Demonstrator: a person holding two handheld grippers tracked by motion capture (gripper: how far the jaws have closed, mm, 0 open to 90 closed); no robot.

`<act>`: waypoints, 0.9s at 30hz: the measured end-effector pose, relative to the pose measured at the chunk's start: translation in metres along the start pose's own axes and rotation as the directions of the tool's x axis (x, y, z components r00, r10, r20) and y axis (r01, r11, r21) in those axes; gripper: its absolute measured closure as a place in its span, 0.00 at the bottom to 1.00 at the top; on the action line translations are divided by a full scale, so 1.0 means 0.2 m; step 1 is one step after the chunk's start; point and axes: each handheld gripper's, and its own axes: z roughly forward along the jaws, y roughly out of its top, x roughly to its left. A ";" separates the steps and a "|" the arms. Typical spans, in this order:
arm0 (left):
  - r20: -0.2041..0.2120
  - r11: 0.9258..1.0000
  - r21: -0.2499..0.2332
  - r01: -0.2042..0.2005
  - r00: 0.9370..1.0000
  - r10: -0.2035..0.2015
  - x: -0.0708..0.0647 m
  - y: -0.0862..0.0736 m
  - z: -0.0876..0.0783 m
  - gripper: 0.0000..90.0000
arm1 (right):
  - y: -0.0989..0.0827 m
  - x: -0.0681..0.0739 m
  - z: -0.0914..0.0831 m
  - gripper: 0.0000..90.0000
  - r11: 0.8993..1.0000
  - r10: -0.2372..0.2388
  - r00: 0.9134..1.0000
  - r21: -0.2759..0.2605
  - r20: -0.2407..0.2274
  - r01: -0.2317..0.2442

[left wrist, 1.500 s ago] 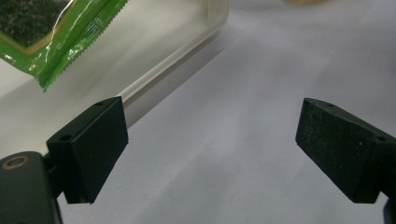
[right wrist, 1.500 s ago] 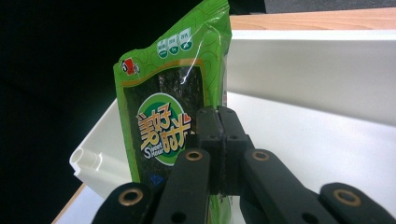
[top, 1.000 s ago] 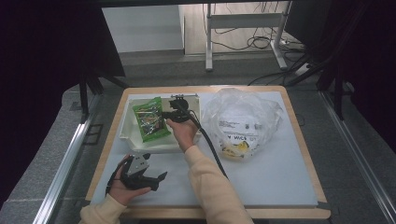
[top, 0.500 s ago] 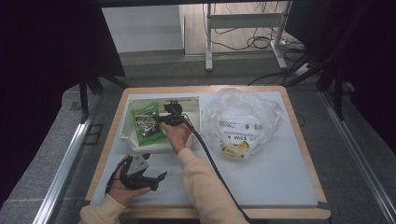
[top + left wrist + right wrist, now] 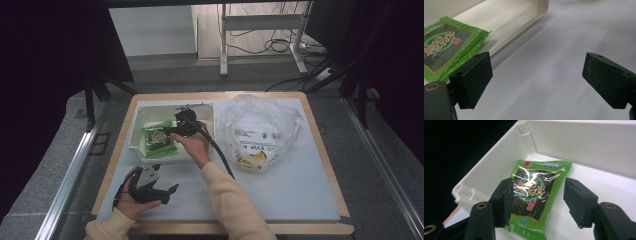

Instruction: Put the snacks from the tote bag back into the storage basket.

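Right gripper (image 5: pixel 537 202) jaws just opened, released above the green snack packet (image 5: pixel 536 195) lying in the white tray (image 5: pixel 499 167). Left gripper (image 5: pixel 536 82) released, resting on the table (image 5: pixel 554 62)

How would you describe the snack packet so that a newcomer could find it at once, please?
On the table's left half stands a shallow white tray, beside a crumpled clear plastic bag. Flat on the tray's floor lies the packet: bright green with a dark panel, the tray's one colourful thing.
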 end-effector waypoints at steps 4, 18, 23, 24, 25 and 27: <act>-0.007 1.000 -0.002 0.001 1.000 -0.001 0.00 0.00 0.00 0.10 | -0.01 0.00 -0.08 0.40 0.999 -0.049 0.999 -0.019 -0.019 0.049; -0.018 1.000 0.012 -0.002 1.000 0.002 0.01 -0.01 0.01 0.10 | -0.07 -0.06 -0.38 0.39 0.991 -0.119 0.992 -0.072 -0.034 0.117; -0.025 1.000 0.016 -0.003 1.000 0.003 0.01 -0.01 0.01 0.10 | -0.12 -0.08 -0.52 0.38 0.985 -0.149 0.988 -0.089 -0.029 0.146; -0.028 1.000 0.018 -0.004 1.000 0.005 0.01 -0.01 0.01 0.10 | -0.14 -0.09 -0.56 0.38 0.984 -0.156 0.987 -0.097 -0.027 0.152; -0.029 1.000 0.016 -0.004 1.000 0.004 0.01 -0.01 0.02 0.10 | -0.16 -0.09 -0.60 0.38 0.983 -0.157 0.987 -0.102 -0.024 0.154; -0.035 1.000 0.020 -0.008 0.999 0.009 0.00 -0.01 0.02 0.10 | -0.20 -0.11 -0.68 0.38 0.980 -0.165 0.986 -0.113 -0.017 0.162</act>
